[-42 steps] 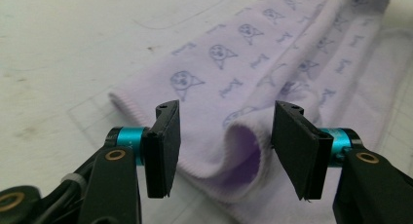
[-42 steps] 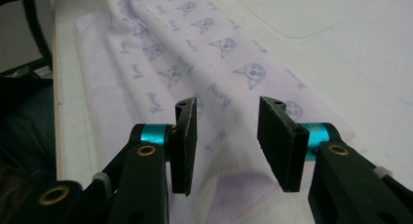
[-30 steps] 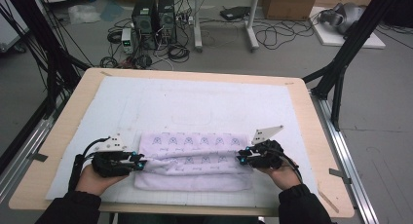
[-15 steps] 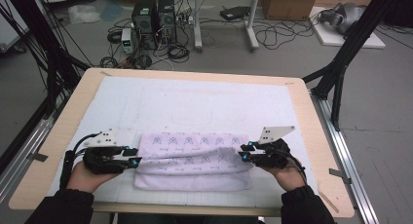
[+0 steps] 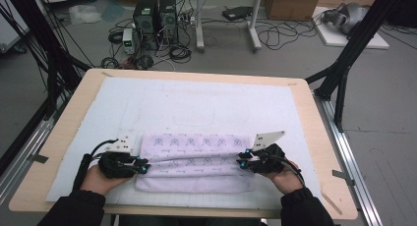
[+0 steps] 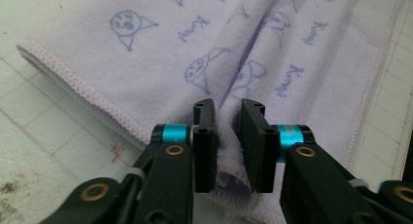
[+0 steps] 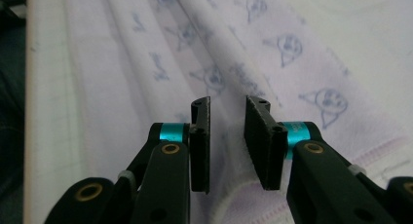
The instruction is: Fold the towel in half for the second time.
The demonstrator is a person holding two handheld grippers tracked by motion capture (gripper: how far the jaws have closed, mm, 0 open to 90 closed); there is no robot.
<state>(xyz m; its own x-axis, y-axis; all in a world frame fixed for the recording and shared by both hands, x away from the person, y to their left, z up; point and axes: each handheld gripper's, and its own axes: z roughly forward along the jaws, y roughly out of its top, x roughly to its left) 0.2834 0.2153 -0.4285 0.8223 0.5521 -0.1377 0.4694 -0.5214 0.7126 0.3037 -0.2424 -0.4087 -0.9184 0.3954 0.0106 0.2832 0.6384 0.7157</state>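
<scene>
Between the just re-closed jaws of the left gripper a lilac printed towel fold is pinched, the right gripper likewise clamping its end, so the fold-over can proceed.

High view overhead; tool views close, sharing towel

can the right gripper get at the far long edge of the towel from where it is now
Probably yes. The right gripper sits at the towel's right end, pinching a fold. The far edge lies flat just beyond it, with nothing in between, but the gripper would have to let go first.
</scene>
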